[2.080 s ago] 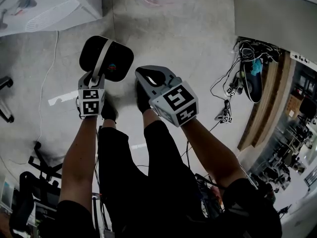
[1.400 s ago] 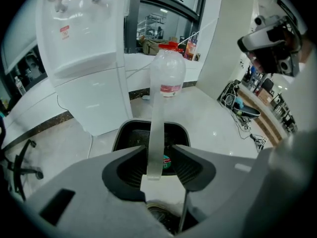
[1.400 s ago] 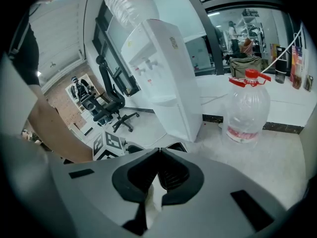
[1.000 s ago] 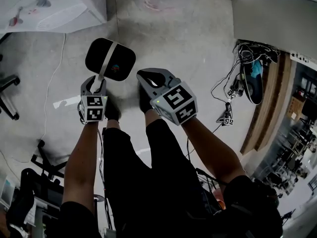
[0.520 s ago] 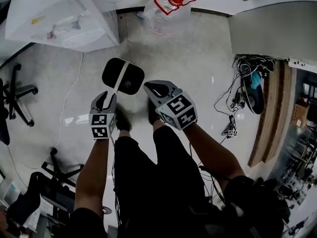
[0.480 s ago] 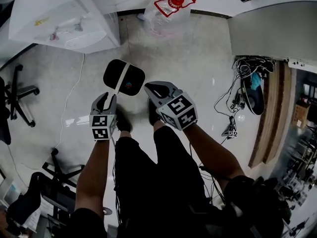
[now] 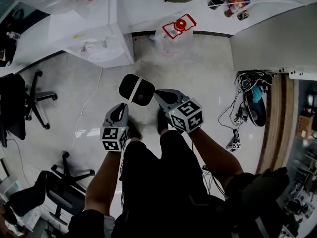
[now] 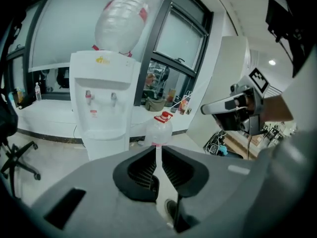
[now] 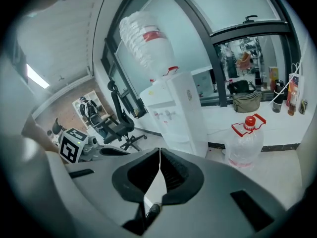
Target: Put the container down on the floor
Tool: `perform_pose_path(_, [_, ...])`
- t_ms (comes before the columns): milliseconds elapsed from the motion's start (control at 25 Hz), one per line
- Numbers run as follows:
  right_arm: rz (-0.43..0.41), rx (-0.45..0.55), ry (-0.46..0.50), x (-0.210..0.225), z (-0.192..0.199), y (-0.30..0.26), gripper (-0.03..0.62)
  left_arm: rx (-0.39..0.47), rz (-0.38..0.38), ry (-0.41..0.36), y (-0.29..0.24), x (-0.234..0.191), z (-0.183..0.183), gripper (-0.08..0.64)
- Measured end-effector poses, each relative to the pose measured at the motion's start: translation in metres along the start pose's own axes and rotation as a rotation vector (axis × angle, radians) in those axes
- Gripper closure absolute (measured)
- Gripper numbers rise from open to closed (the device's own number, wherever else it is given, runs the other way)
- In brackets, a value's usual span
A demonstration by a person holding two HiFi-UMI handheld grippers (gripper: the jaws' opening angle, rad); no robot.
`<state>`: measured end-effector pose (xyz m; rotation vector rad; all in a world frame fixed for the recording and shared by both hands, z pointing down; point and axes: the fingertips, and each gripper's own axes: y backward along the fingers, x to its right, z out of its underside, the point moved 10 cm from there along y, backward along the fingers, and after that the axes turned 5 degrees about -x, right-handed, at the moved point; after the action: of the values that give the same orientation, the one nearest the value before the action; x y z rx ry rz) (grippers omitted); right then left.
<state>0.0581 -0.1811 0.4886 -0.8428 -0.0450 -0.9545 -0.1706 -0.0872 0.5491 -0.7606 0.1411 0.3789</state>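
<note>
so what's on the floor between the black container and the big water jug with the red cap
Nothing. In the head view, only bare grey floor separates the container from the jug.

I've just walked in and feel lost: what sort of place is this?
Probably an office or lab workroom: a water dispenser with a big bottle on top, swivel chairs, and loose cables on the polished floor.
</note>
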Motion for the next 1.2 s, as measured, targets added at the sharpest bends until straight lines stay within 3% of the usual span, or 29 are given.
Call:
perform_pose_path(320, [-0.012, 0.031, 0.021, -0.034, -0.039, 0.042, 0.583, 0.107, 0.039, -0.042, 0.061, 0.025, -0.055, 0.528])
perform_pose_path(640, [0.063, 0.118, 0.053, -0.054, -0.086, 0.083, 0.584, 0.219, 0.123, -0.026, 0.113, 0.045, -0.119, 0.548])
perform_pose_path(760, [0.068, 0.139, 0.071, -0.068, -0.101, 0.096, 0.584, 0.229, 0.144, -0.089, 0.136, 0.055, -0.132, 0.548])
perform_pose_path(880, [0.074, 0.174, 0.036, -0.078, -0.118, 0.108, 0.584, 0.247, 0.119, -0.175, 0.153, 0.061, -0.150, 0.548])
perform_pose_path(1040, [0.083, 0.208, 0.075, -0.092, -0.136, 0.119, 0.584, 0.276, 0.055, -0.179, 0.171, 0.060, -0.166, 0.548])
perform_pose_path(1200, [0.082, 0.209, 0.094, -0.101, -0.144, 0.120, 0.584, 0.284, 0.062, -0.196, 0.183, 0.060, -0.174, 0.548])
